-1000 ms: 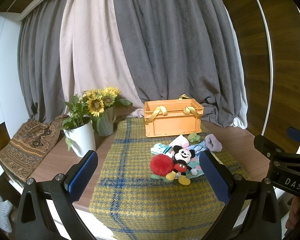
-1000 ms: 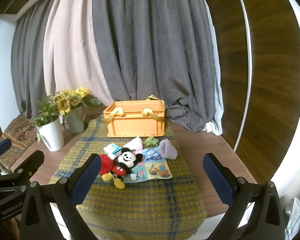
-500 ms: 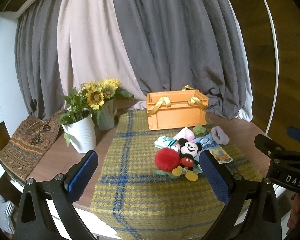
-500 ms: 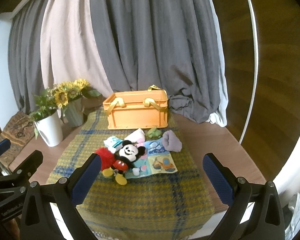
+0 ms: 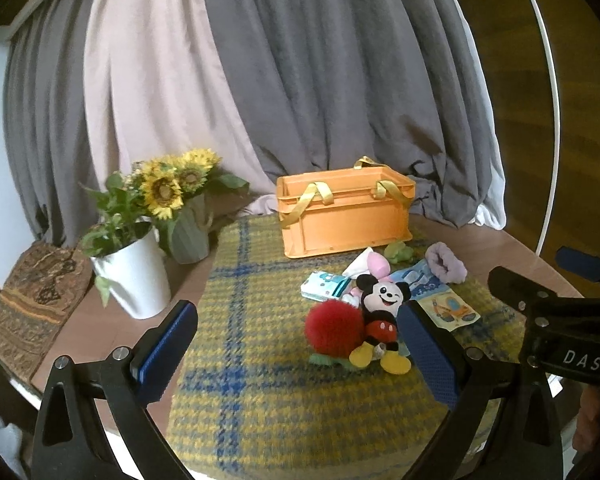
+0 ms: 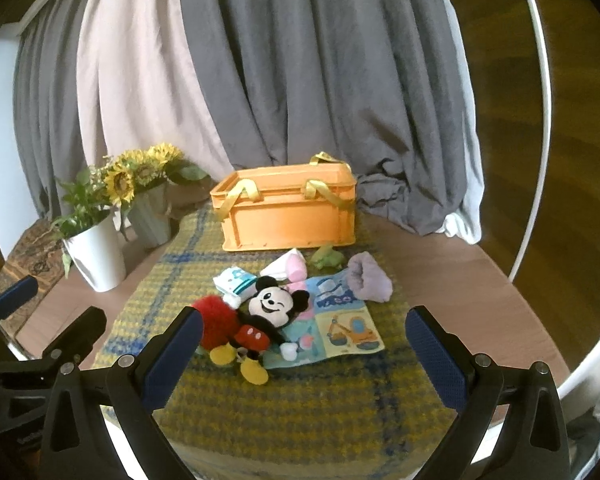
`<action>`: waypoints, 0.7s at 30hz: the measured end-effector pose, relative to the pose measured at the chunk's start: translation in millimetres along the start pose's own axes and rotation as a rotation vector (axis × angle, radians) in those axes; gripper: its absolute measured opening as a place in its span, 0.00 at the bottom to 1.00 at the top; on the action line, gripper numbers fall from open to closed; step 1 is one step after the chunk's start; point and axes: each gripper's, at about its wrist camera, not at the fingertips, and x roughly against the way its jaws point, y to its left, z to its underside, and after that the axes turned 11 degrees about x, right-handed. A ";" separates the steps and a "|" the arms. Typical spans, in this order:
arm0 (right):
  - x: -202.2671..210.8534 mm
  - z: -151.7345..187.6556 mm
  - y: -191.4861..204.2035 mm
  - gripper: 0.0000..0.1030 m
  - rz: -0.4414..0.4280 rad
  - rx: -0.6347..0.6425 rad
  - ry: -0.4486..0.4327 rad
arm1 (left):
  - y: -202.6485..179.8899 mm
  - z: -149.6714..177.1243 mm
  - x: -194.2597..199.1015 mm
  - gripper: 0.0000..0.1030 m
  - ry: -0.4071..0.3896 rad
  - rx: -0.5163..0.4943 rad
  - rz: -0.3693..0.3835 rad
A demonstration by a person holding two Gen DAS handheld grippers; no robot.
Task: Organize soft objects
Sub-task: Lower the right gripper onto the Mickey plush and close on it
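Hovering over the near edge of the worktop (image 5: 112,320), we hold both grippers level and pointed toward the far edge, neither touching anything. Our left gripper (image 5: 296,354) and right gripper (image 6: 304,354) both have jaws wide apart and hold nothing. The soft things lie in 1 heap on the plaid cloth (image 6: 300,412), just in front of the orange crate (image 6: 288,216) that stands at the cloth's far end: a Mickey Mouse plush (image 6: 260,320) leaning on a red pompom (image 6: 216,328), with a picture cloth (image 6: 340,328) under it and a lilac sock (image 6: 370,278) beside it. Our worry is the overlap: closing on the plush could snag the pompom or drag the picture cloth along, and a shallow pinch on such squashy stuffing may slip. The crate's ribbon handles (image 6: 240,194) droop over its rim and could catch a drop.
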 end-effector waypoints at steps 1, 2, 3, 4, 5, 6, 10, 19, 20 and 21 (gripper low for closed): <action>-6.4 0.4 1.0 0.99 -0.003 -0.005 0.011 | 1.0 -0.4 -4.8 0.96 0.006 -0.005 0.007; -11.7 -0.1 1.7 0.99 -0.005 -0.008 0.022 | 2.3 0.8 -11.7 0.94 0.013 -0.011 0.022; -18.0 0.3 2.6 0.98 -0.011 -0.014 0.032 | 3.6 1.5 -18.2 0.94 0.022 -0.019 0.036; -23.3 0.8 3.9 0.96 -0.018 -0.019 0.040 | 4.7 2.6 -25.6 0.93 0.034 -0.027 0.047; -28.5 1.0 4.4 0.94 -0.020 -0.021 0.047 | 6.1 3.6 -33.3 0.93 0.044 -0.036 0.064; -34.5 1.4 6.4 0.94 -0.016 -0.020 0.057 | 7.3 4.7 -40.7 0.92 0.052 -0.047 0.081; -58.2 4.6 11.4 0.89 -0.031 -0.066 0.099 | 10.6 10.9 -67.2 0.86 0.087 -0.116 0.122; -114.7 20.6 25.3 0.72 -0.097 -0.174 0.222 | 12.5 24.6 -120.5 0.78 0.168 -0.205 0.258; -118.4 22.8 26.5 0.68 -0.105 -0.185 0.233 | 12.8 26.3 -124.2 0.77 0.174 -0.212 0.272; -125.1 25.3 27.7 0.67 -0.114 -0.201 0.247 | 12.3 28.1 -130.3 0.76 0.184 -0.225 0.288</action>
